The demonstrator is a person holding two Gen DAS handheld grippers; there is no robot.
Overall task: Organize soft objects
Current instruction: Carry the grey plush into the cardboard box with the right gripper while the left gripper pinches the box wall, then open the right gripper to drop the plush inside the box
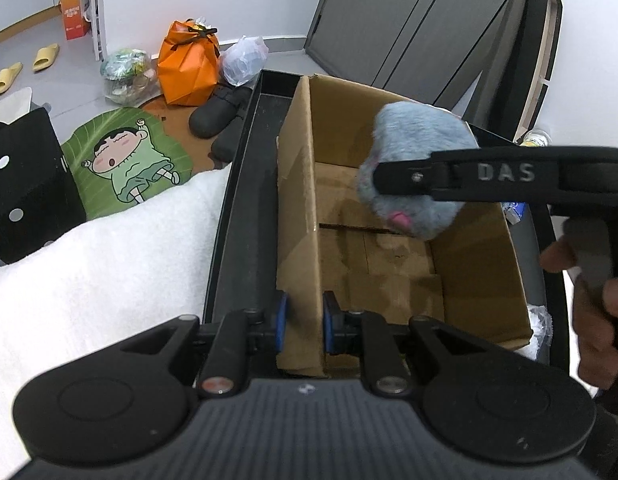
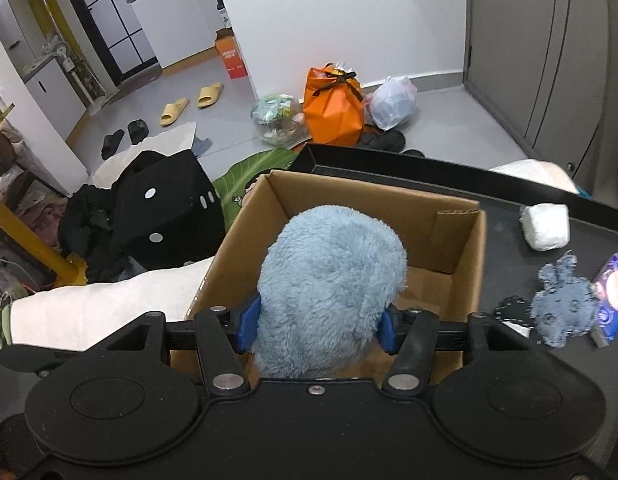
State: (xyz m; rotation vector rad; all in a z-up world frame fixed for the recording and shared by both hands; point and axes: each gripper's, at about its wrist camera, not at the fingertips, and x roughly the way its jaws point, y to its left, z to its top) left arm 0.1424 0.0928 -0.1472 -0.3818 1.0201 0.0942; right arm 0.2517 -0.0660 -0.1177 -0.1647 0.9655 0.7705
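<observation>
Right gripper (image 2: 316, 326) jaws clamped on blue plush toy (image 2: 329, 280), held over the open cardboard box (image 1: 477, 264). Left gripper (image 1: 304, 322) jaws pinch the box's near wall. Lower the toy inside before releasing; keep the box steadied.

Black tray (image 2: 429, 184) carries cardboard box (image 2: 461, 276), white wad (image 2: 545, 226), flat grey plush (image 2: 561, 304), purple pkt (image 2: 611, 300).

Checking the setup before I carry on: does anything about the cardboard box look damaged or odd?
Slightly. The cardboard box has a torn flap stub at its far right corner, and its floor shows a slit between the flaps. Otherwise it sits upright on the black tray.
</observation>
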